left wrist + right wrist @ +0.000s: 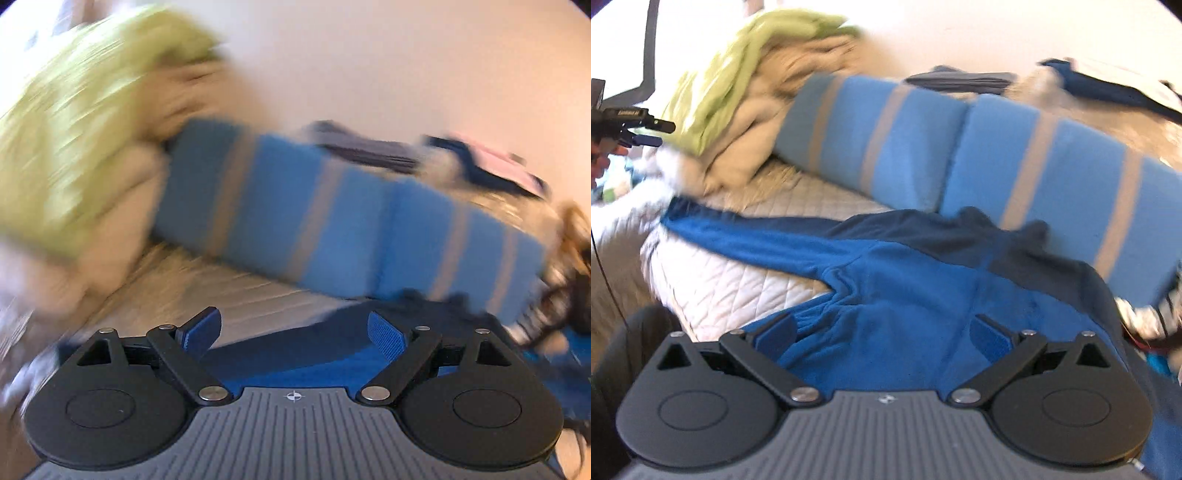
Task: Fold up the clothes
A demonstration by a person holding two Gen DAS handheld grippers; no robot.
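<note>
From the left wrist we see our left gripper (294, 332) spread and empty above the near blue fleece garment (295, 365), and from the right wrist our right gripper (884, 334) gapes over that soft, light, limp fleece (886, 280) on the quilted bed (738, 273), best pinched at a hem.

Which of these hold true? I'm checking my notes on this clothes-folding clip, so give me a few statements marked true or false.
1. Both tongs, left and right, stand open with nothing pinched. True.
2. The blue fleece top lies spread on the white quilted bed cover. True.
3. The striped cushions are red. False: light blue with grey stripes.
4. A green blanket tops the pile left of the cushions. True.
5. The fleece top is neatly folded. False: it lies unfolded.
</note>
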